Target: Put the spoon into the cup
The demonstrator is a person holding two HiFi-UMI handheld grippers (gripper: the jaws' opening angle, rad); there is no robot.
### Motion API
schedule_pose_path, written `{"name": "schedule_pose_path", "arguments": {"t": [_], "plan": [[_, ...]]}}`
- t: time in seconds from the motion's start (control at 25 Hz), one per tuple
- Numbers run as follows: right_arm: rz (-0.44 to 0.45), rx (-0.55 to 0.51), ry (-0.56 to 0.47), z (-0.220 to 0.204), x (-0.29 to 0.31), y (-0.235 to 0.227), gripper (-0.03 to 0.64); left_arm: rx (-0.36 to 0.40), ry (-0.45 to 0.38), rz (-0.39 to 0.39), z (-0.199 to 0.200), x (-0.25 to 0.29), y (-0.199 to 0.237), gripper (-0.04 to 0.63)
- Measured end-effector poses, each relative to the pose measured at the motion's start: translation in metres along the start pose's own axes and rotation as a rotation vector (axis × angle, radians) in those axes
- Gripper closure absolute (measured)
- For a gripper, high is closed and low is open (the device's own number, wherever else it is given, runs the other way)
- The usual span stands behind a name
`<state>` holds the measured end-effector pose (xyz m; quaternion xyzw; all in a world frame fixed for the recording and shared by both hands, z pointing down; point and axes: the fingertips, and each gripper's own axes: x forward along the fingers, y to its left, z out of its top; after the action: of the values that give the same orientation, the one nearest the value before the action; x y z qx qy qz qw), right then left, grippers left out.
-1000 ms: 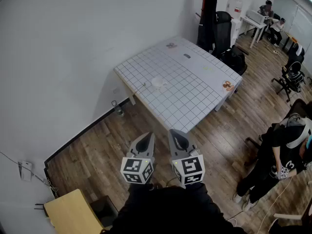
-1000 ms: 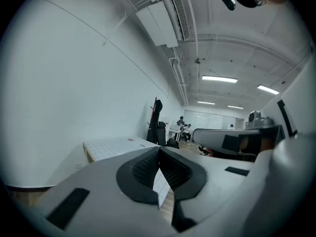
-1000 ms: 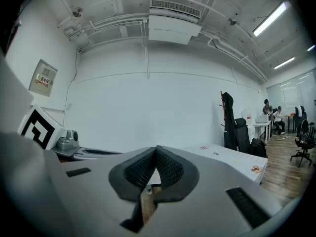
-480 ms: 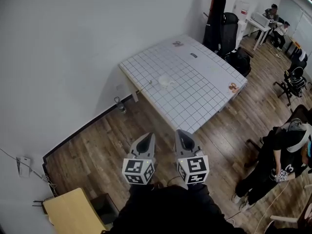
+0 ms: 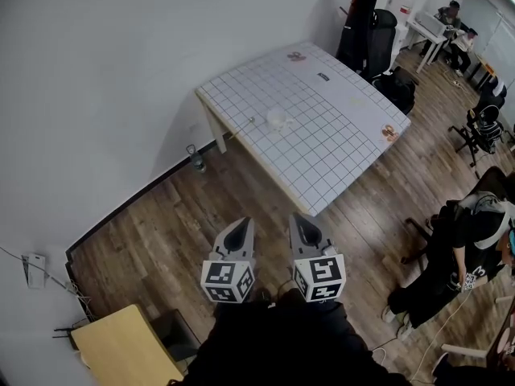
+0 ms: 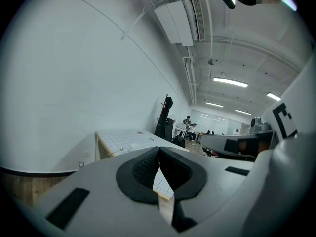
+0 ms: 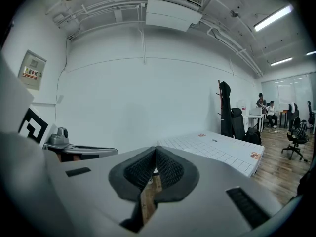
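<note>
Left gripper (image 5: 240, 232) and right gripper (image 5: 303, 227): closed, empty.
Jaws meet on nothing; far ahead of both, a thin spoon (image 5: 241, 125) lies near a small white cup (image 5: 278, 119) on the white gridded bench (image 5: 338, 147).

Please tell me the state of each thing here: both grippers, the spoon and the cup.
Left gripper: shut, empty.
Right gripper: shut, empty.
Spoon: lying on the table, outside the cup.
Cup: standing on the table, no spoon in it.
</note>
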<state>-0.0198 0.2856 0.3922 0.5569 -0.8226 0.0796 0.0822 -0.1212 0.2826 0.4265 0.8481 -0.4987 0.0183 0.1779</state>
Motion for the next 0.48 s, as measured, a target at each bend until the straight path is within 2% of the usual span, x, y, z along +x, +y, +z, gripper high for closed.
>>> {"name": "schedule_pose_path", "arguments": {"t": [0.48], "plan": [[0.031, -0.016, 0.032, -0.009, 0.022, 0.032, 0.595, -0.032, 0.018, 0.028, -0.009, -0.01, 0.038, 0.561]]}}
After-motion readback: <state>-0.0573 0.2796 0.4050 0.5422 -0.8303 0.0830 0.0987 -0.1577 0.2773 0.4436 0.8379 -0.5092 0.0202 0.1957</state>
